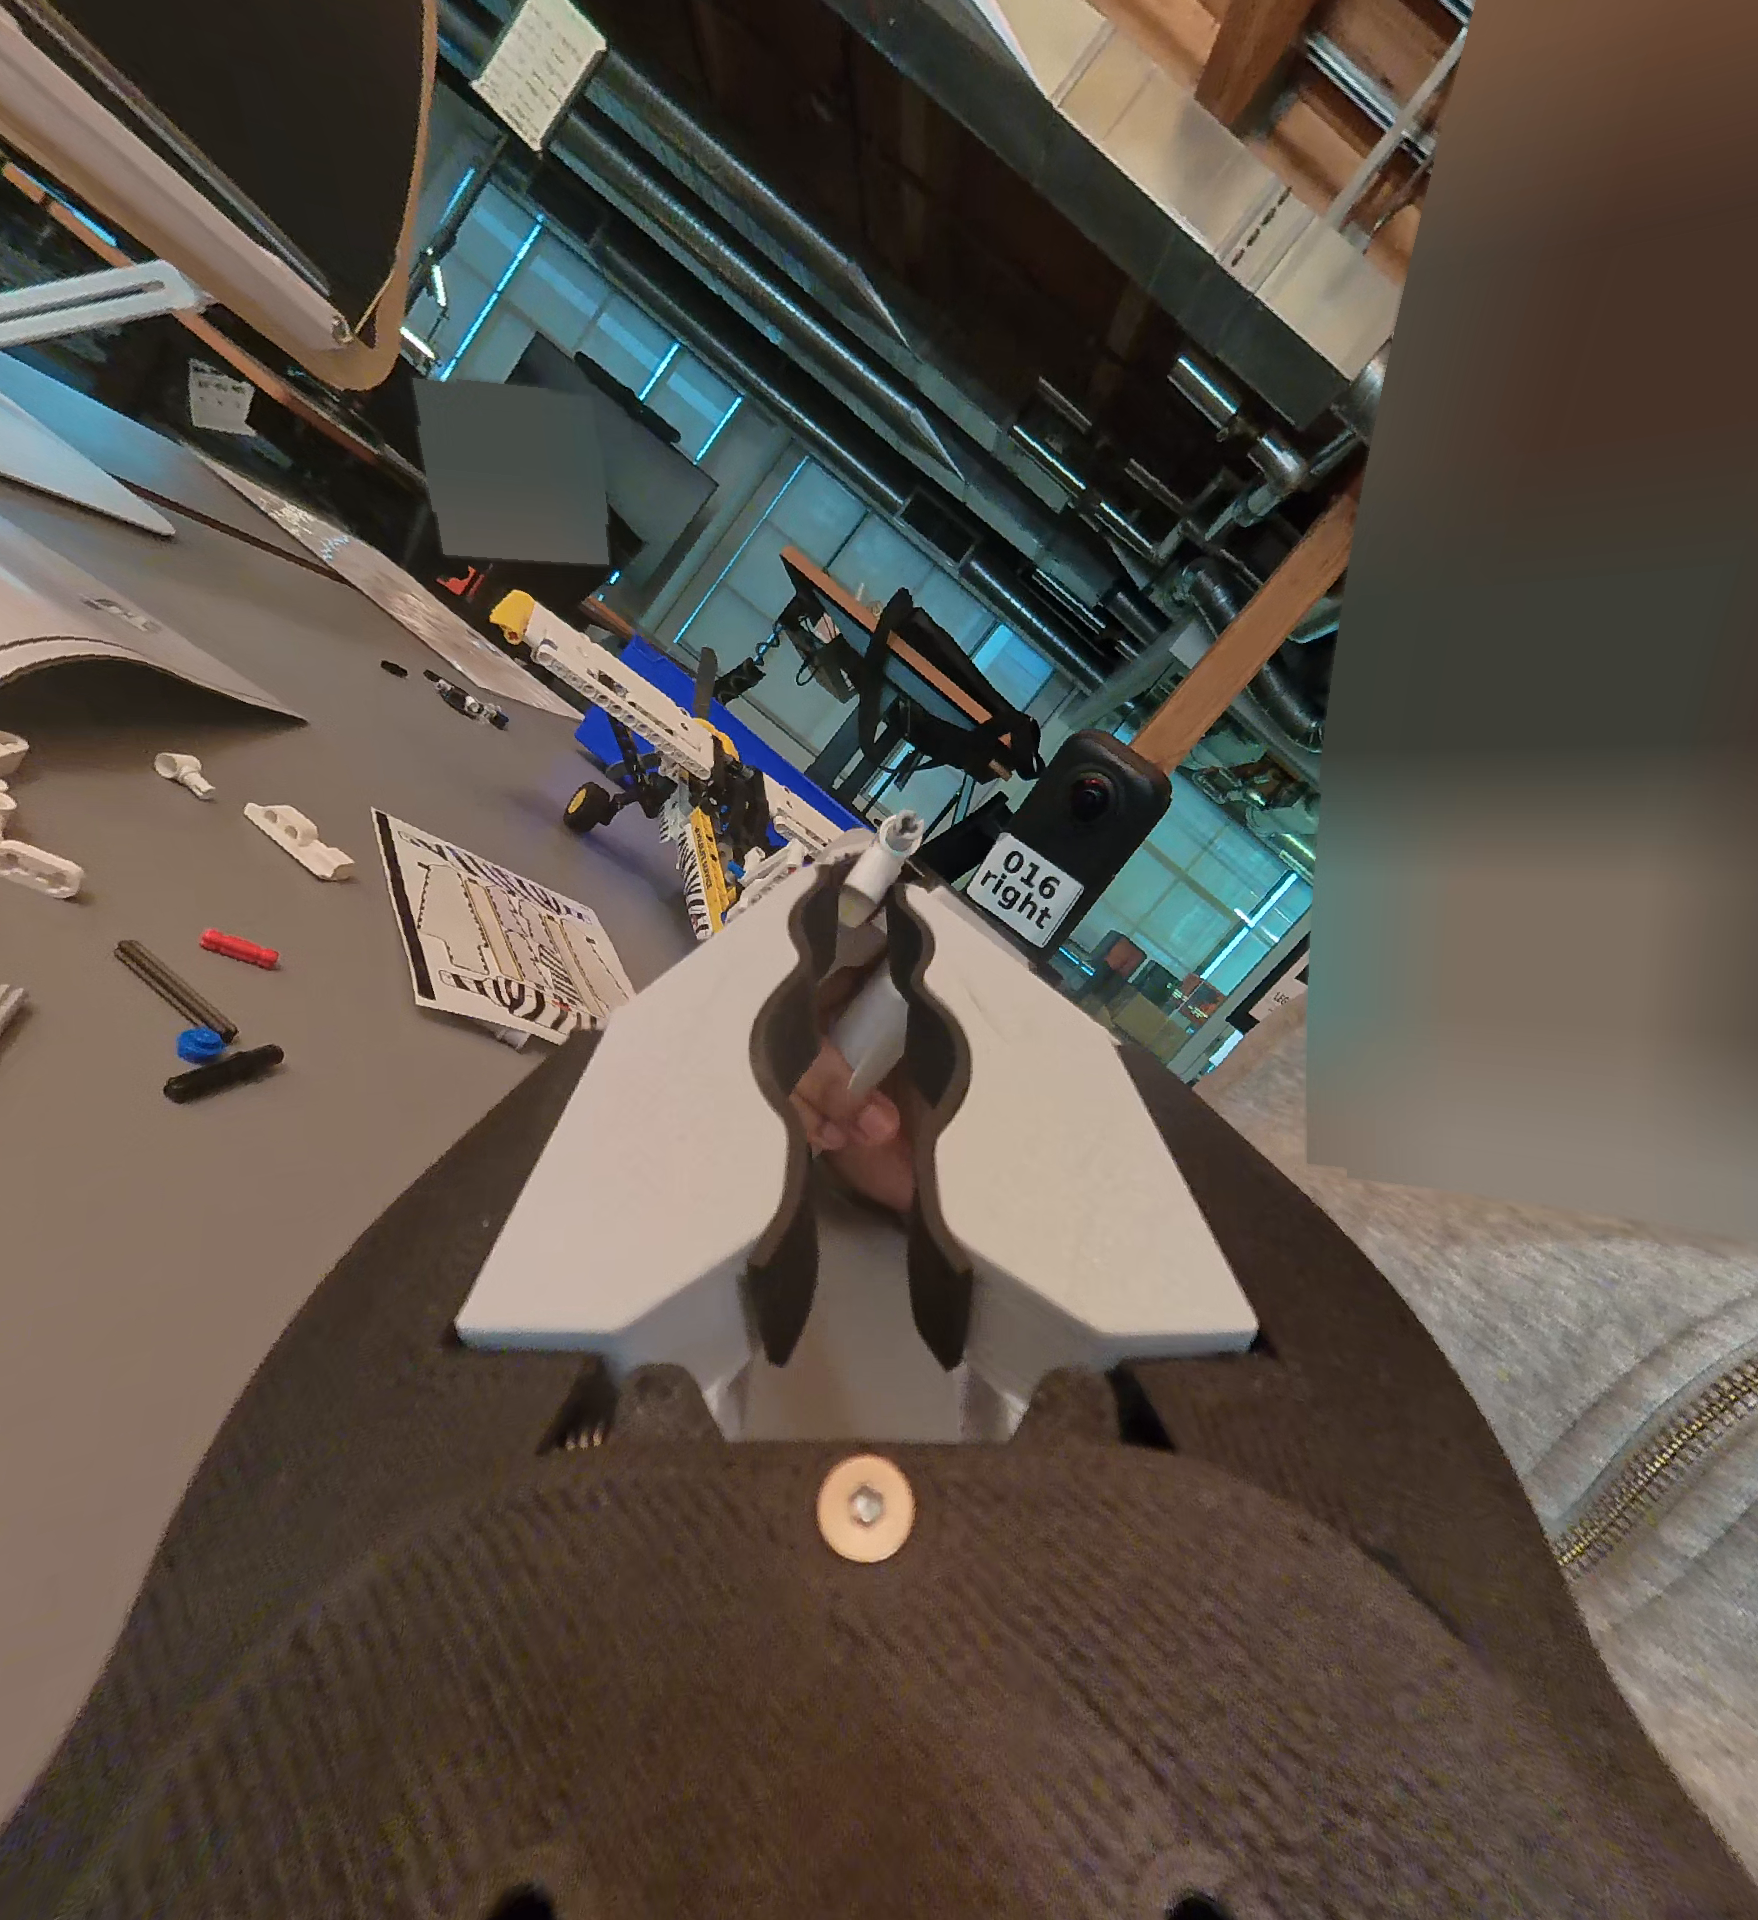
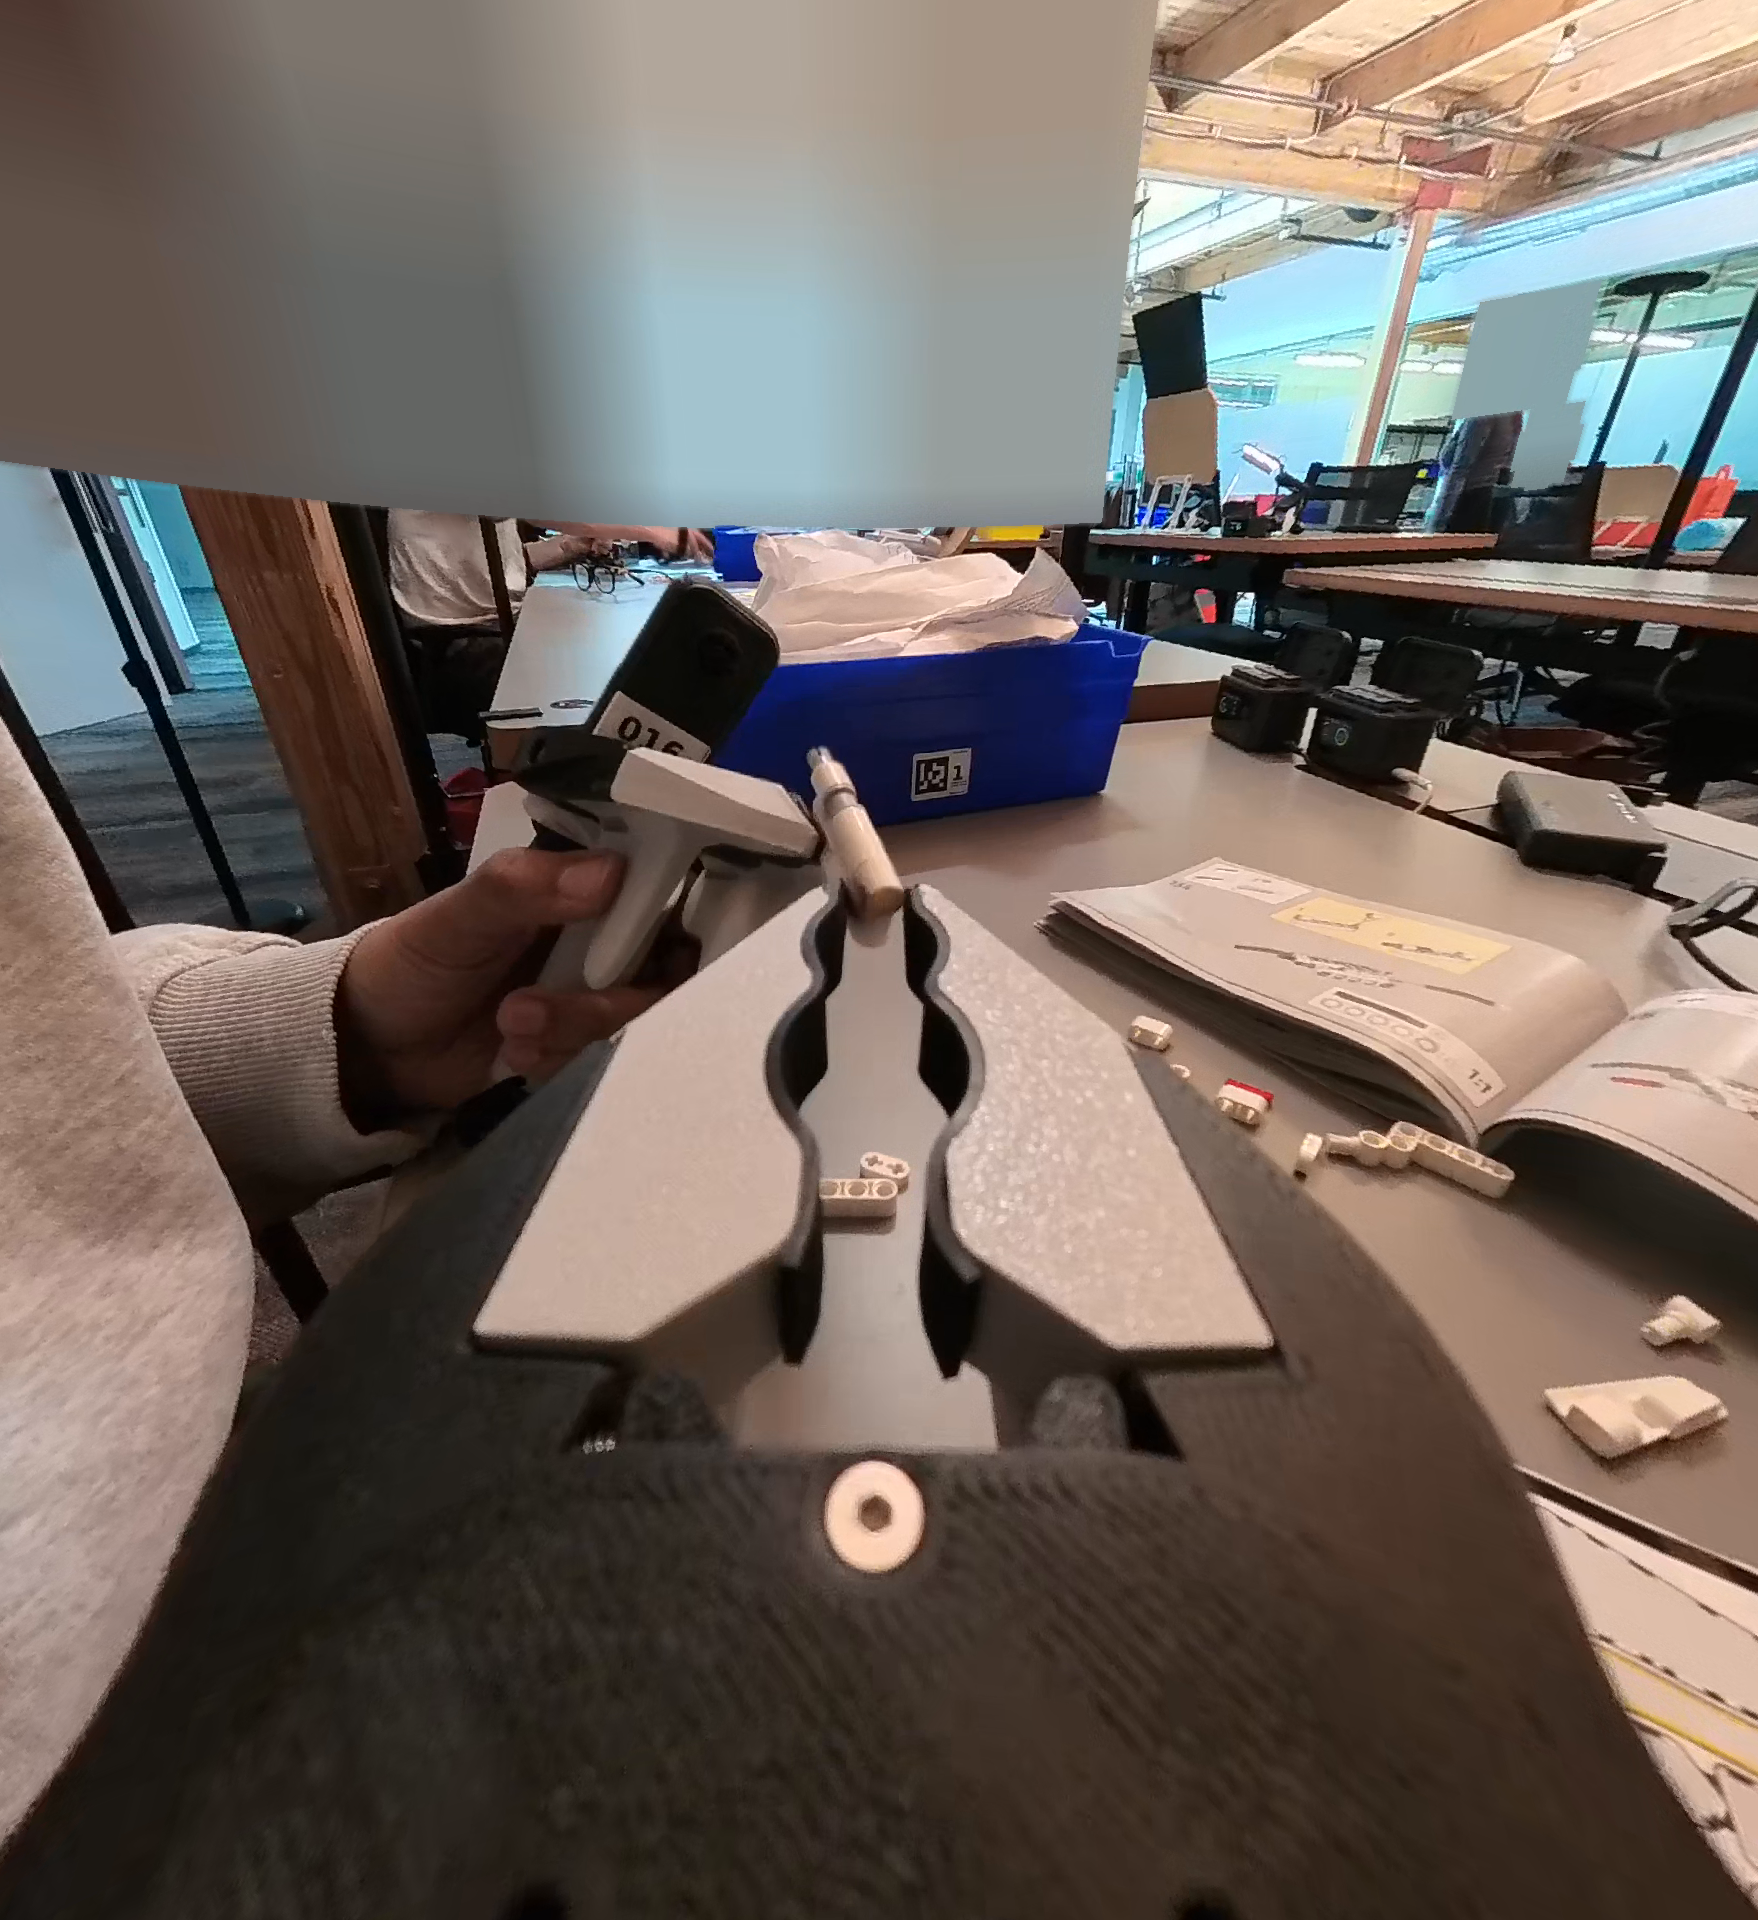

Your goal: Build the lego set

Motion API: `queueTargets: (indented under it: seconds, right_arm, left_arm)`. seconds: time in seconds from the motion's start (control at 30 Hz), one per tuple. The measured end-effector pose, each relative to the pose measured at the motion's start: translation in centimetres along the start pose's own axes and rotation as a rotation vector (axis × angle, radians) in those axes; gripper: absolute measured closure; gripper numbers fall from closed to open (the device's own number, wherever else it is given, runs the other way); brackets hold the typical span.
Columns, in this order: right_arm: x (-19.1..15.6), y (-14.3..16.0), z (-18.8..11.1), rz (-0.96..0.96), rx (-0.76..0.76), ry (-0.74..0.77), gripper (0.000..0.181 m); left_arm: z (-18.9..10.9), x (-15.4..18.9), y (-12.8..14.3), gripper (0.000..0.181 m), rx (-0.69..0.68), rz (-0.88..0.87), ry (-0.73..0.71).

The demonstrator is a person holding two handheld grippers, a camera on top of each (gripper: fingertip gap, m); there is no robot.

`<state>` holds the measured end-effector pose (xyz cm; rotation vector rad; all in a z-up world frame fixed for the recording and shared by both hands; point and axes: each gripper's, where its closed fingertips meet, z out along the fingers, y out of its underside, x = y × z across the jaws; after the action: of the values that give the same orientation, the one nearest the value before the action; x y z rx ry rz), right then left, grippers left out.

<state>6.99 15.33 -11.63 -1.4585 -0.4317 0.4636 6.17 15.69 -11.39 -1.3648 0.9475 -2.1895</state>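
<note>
The left gripper [image 1: 870, 883] is pinched tight on a slim white rod piece [image 1: 880, 868], which pokes out past the tips with its grey cross-shaped end uppermost. The right gripper [image 2: 875, 906] meets the rod's lower, cream-coloured end [image 2: 870, 868]; its jaws stand narrow at the tips, touching or just beside that end, and whether they truly grip it I cannot tell. The rest of the lego set lies on the grey table [image 1: 335, 1143]: the half-built yellow and white model [image 1: 667, 769] stands at the far edge beside the blue bin [image 2: 927, 717], well apart from both grippers.

The likeliest failure, I judge, is the rod slipping. It is thin and smooth, held by a short length only, so a sideways push from the right gripper could twist it out of the left one and drop it over the near edge of the table, where the person's grey sleeve [image 2: 75, 1039] is. Pressing off-axis could also jam the parts rather than seat them.

Loose white pieces [image 2: 870, 1184] lie under the right gripper. To the right an open booklet [image 2: 1374, 997] covers much of the table. In the left wrist view, a sticker sheet [image 1: 501, 925], black rods [image 1: 174, 987] and a red pin [image 1: 239, 948] are scattered to the left. Nothing stands between the two grippers.
</note>
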Motion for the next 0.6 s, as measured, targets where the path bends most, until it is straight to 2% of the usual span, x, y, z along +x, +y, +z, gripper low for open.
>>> queueTargets:
  seconds: [0.03, 0.6]
  right_arm:
    - [0.04, -0.04, -0.02, 0.003, 0.003, 0.0, 0.172]
    - [0.46, -0.49, -0.35, 0.049, 0.046, 0.004, 0.168]
  left_arm:
    - [0.01, 0.0, 0.03, 0.174, -0.001, -0.006, 0.002]
    - [0.18, 0.02, 0.55, 0.176, -0.032, -0.029, 0.014]
